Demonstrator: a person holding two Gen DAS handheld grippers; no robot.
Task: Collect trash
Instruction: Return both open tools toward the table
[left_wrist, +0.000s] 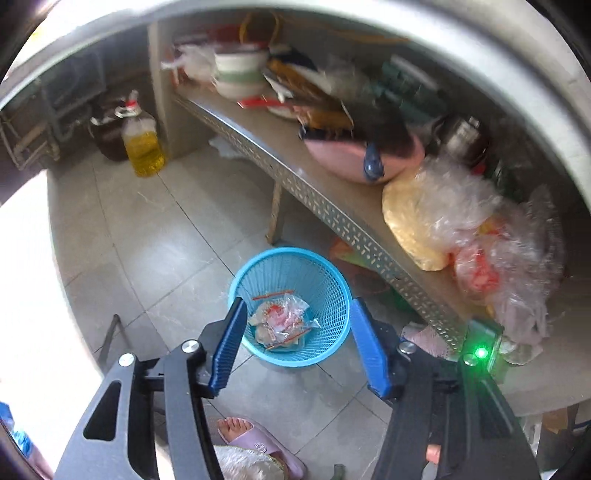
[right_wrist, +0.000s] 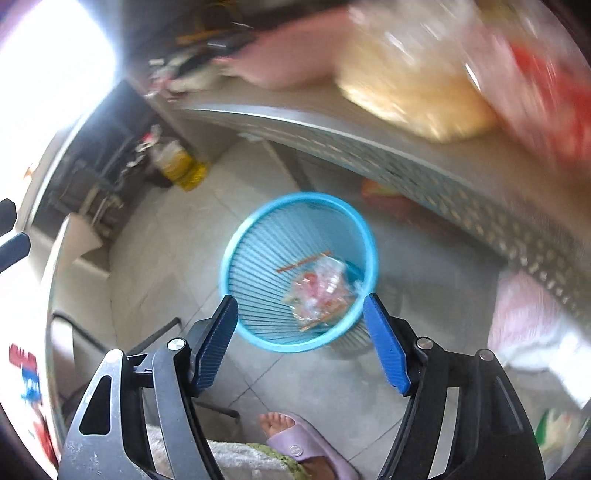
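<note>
A light blue mesh waste basket (left_wrist: 332, 291) stands on the tiled floor beside a low metal shelf. In its bottom lie crumpled clear and red plastic wrappers (left_wrist: 282, 323) with thin orange strips. My left gripper (left_wrist: 297, 314) hangs above the basket, open, with nothing between its blue fingers (left_wrist: 229, 343). In the right wrist view the same basket (right_wrist: 236, 266) holds the wrappers (right_wrist: 321, 291). My right gripper (right_wrist: 301, 310) is also open and empty over the basket rim. That view is blurred.
The metal shelf (left_wrist: 332, 206) is crowded with a pink basin (left_wrist: 354, 158), stacked bowls, a pot and plastic bags (left_wrist: 454, 221). An oil bottle (left_wrist: 142, 144) stands on the floor at the back left. A person's foot in a lilac slipper (left_wrist: 255, 443) is below the grippers.
</note>
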